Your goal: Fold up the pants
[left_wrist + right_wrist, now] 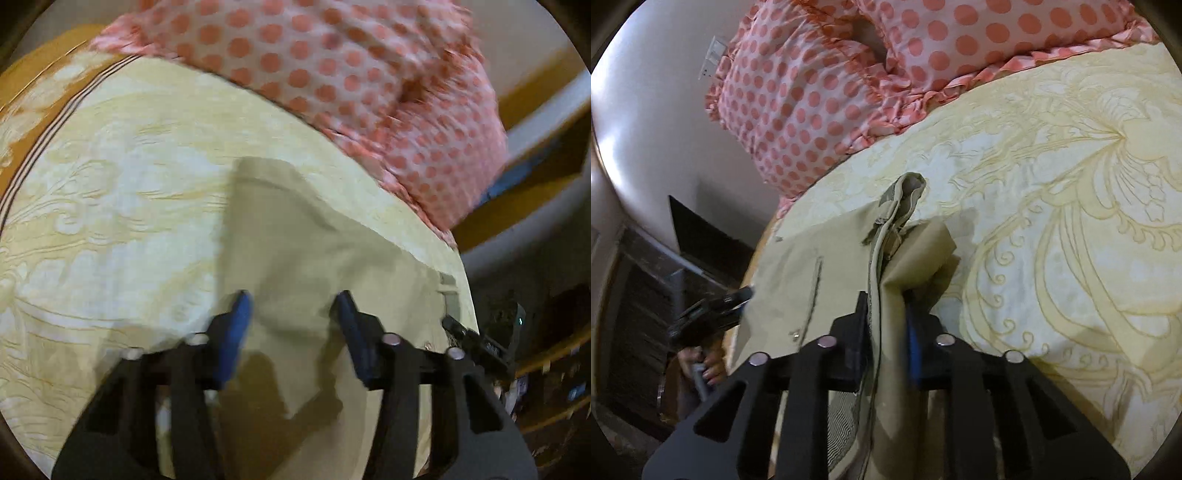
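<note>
Khaki pants (314, 251) lie on a yellow patterned bedspread (110, 192). My left gripper (293, 299) is open and hovers just above the pants, with nothing between its blue pads. My right gripper (886, 299) is shut on the waistband part of the pants (886, 236), which bunches up between the fingers and rises ahead of them. The left gripper also shows in the right wrist view (713, 310) at the pants' left edge. The right gripper also shows in the left wrist view (476, 339) at the pants' right edge.
Pink polka-dot pillows (332, 66) lie along the far side of the bed and also show in the right wrist view (820, 81). The bed edge (757, 258) drops off beside the pants, with dark furniture (701, 236) and a pale wall beyond.
</note>
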`<state>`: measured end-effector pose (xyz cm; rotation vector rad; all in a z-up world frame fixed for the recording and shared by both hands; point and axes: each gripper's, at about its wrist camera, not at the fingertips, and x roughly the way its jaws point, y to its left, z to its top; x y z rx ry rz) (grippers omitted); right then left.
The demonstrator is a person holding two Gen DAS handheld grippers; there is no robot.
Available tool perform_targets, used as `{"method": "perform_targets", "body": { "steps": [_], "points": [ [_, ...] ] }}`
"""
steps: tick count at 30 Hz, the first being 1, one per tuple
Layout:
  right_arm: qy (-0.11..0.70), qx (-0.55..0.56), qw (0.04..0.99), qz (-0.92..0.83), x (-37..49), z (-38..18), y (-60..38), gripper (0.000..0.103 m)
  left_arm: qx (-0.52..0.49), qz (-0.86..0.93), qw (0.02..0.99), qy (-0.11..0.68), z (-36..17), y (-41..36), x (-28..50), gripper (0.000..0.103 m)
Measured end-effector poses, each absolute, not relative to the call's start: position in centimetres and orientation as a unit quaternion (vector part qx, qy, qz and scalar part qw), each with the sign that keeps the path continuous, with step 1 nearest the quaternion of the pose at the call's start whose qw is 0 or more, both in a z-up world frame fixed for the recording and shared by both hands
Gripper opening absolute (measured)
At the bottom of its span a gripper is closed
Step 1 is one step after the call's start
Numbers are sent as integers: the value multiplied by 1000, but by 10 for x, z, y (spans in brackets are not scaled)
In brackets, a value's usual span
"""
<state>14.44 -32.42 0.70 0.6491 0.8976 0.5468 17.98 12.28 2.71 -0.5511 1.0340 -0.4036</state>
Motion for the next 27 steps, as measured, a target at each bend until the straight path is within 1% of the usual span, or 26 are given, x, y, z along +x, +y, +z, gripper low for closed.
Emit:
{"method": "perform_targets", "body": {
  "steps": [1,2,3,4,5,6,7,8,9,10,11,12,13,16,20,23,24,25,26,27],
  "points": [
    [423,308,812,258,147,6,-325,17,-276,-180,811,484,26,131,182,45],
    [424,306,812,261,147,5,-325,17,-280,-160,817,479,29,137,178,51],
    [424,304,812,262,148,5,-324,17,-260,-138,828,478,31,137,176,67],
    [424,303,812,264,148,5,-325,18,-246,-136,833,477,31,136,175,71],
    [426,306,810,264,150,4,-326,20,-231,-139,837,475,31,132,175,71],
    [433,313,805,258,152,2,-328,26,-219,-137,840,477,32,127,176,74],
    [433,318,803,259,153,1,-328,27,-216,-139,840,478,32,125,177,82],
    [436,320,800,259,154,1,-329,28,-216,-145,839,479,32,121,179,84],
    [438,320,799,259,155,2,-328,29,-216,-150,838,479,32,118,181,84],
    [438,315,802,258,156,2,-326,30,-217,-164,835,478,30,112,184,66],
    [435,307,806,259,155,3,-325,29,-218,-170,831,482,29,109,185,50],
    [431,300,810,261,155,3,-323,25,-219,-173,828,485,27,106,186,30],
    [428,302,809,268,154,3,-323,17,-223,-184,823,488,26,103,189,11],
    [421,300,811,275,165,13,-324,13,-210,-197,824,488,38,93,205,7],
    [392,295,830,265,206,32,-333,12,-188,-198,846,458,57,76,244,6],
    [378,308,841,233,246,35,-342,12,-171,-176,865,438,58,60,283,7],
    [380,300,849,212,260,32,-342,12,-162,-159,868,442,52,54,298,10],
    [385,290,853,201,266,30,-340,13,-151,-138,868,452,47,49,308,17],
    [399,271,856,184,272,26,-337,14,-144,-130,868,458,46,47,311,20],
    [420,251,856,165,273,23,-334,21,-139,-127,870,456,49,47,310,25]
  ]
}}
